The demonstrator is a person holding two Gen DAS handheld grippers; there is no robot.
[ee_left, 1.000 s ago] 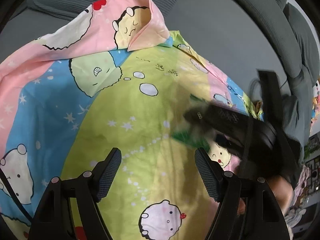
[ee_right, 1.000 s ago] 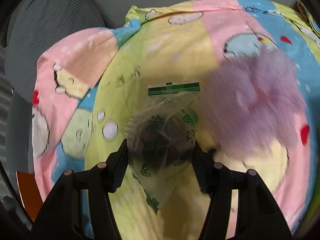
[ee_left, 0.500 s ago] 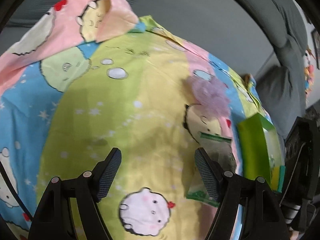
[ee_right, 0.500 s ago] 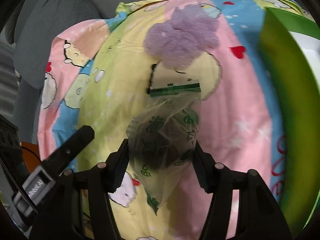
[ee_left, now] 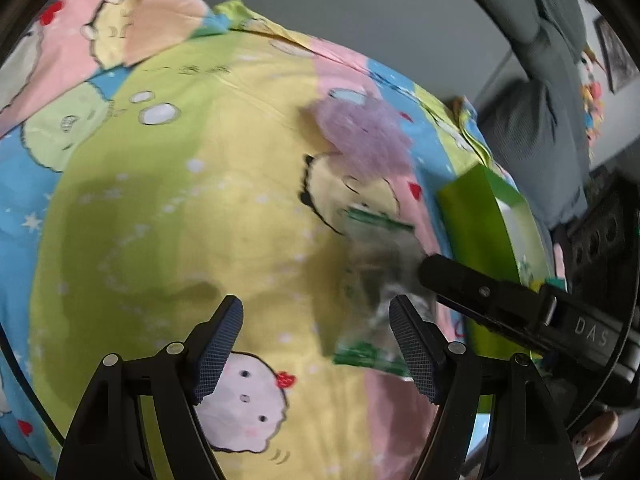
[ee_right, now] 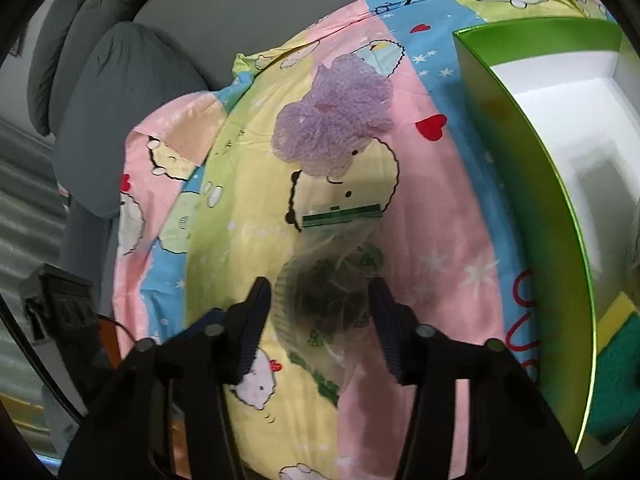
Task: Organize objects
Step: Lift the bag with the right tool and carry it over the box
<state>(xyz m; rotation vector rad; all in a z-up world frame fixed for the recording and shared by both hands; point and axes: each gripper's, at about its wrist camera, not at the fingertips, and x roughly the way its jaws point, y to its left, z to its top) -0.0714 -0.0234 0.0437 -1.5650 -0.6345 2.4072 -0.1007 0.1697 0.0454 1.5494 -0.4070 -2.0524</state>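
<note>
A clear plastic bag with green print and dark contents (ee_right: 332, 292) sits between the fingers of my right gripper (ee_right: 320, 316), which is shut on it above the cartoon bedsheet (ee_right: 256, 184). The bag also shows blurred in the left wrist view (ee_left: 376, 264), with the right gripper (ee_left: 420, 276) beside it. A purple mesh bath puff (ee_right: 332, 116) lies on the sheet beyond the bag; it also shows in the left wrist view (ee_left: 360, 136). A green box with white inside (ee_right: 560, 184) stands at the right. My left gripper (ee_left: 316, 340) is open and empty over the sheet.
A yellow and green sponge (ee_right: 620, 344) lies in the green box. Grey cushions (ee_right: 120, 92) stand behind the sheet. The box also shows in the left wrist view (ee_left: 480, 220) at the right.
My right gripper has carried the bag to the right, nearer the green box. The left gripper has shifted so the puff and box come further into view.
</note>
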